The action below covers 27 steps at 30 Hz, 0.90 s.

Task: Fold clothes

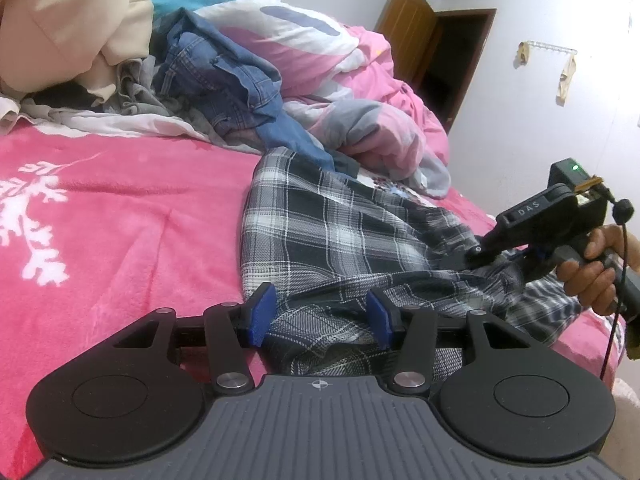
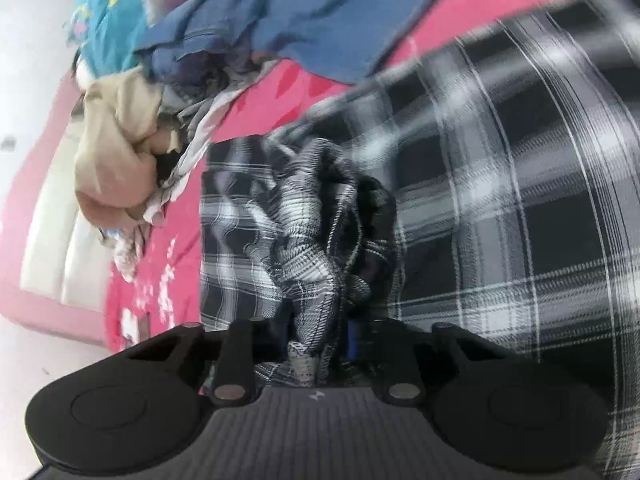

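Note:
A black-and-white plaid shirt [image 1: 328, 232] lies crumpled on the pink bedspread [image 1: 120, 208]. My left gripper [image 1: 320, 314] rests low over the shirt's near hem, its blue pads [image 1: 264, 312] apart; cloth runs between and under them without being pinched. To the right, a hand holds my right gripper [image 1: 474, 256], whose tip is buried in the shirt's right side. In the right wrist view the plaid shirt [image 2: 500, 200] fills the frame, blurred, and my right gripper [image 2: 316, 344] is shut on a gathered fold of it.
A heap of clothes sits at the far side of the bed: blue jeans [image 1: 224, 80], a beige garment [image 1: 72, 28], grey pieces. A pink and white duvet [image 1: 360, 80] is bunched behind the shirt. The bed edge and a doorway [image 1: 452, 64] are on the right.

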### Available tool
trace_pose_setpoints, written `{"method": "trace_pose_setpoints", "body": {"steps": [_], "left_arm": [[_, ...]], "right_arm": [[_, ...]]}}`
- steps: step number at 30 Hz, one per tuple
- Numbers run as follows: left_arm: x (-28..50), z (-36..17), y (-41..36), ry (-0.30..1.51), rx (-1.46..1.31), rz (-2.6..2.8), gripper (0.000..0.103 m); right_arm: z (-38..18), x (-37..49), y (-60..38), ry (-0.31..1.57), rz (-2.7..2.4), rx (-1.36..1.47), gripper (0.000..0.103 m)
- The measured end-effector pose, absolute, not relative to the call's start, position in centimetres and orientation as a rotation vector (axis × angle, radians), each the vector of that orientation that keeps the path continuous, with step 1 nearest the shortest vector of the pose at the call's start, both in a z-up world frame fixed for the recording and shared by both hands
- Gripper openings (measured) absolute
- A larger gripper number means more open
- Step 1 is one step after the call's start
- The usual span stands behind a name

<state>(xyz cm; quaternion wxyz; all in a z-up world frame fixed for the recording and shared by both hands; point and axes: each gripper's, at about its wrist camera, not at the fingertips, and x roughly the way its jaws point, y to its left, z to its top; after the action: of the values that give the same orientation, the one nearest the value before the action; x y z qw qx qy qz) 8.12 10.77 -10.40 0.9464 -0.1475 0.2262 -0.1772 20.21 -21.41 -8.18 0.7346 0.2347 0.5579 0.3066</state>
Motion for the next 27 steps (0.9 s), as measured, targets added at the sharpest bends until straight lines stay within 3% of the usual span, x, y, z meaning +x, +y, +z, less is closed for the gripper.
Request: {"method": "trace_pose_setpoints", "body": {"steps": [11, 27], "left_arm": [[7.0, -10.0, 11.0, 0.424, -0.319, -0.432, 0.061], [6.4, -8.8, 9.2, 0.461, -0.247, -0.444, 0.063]], "right_arm": [[-3.5, 18.3, -19.5, 1.045, 0.634, 0.318, 0.019], [1.4, 18.0, -23.5, 0.889, 0.501, 0.158, 0.018]]}}
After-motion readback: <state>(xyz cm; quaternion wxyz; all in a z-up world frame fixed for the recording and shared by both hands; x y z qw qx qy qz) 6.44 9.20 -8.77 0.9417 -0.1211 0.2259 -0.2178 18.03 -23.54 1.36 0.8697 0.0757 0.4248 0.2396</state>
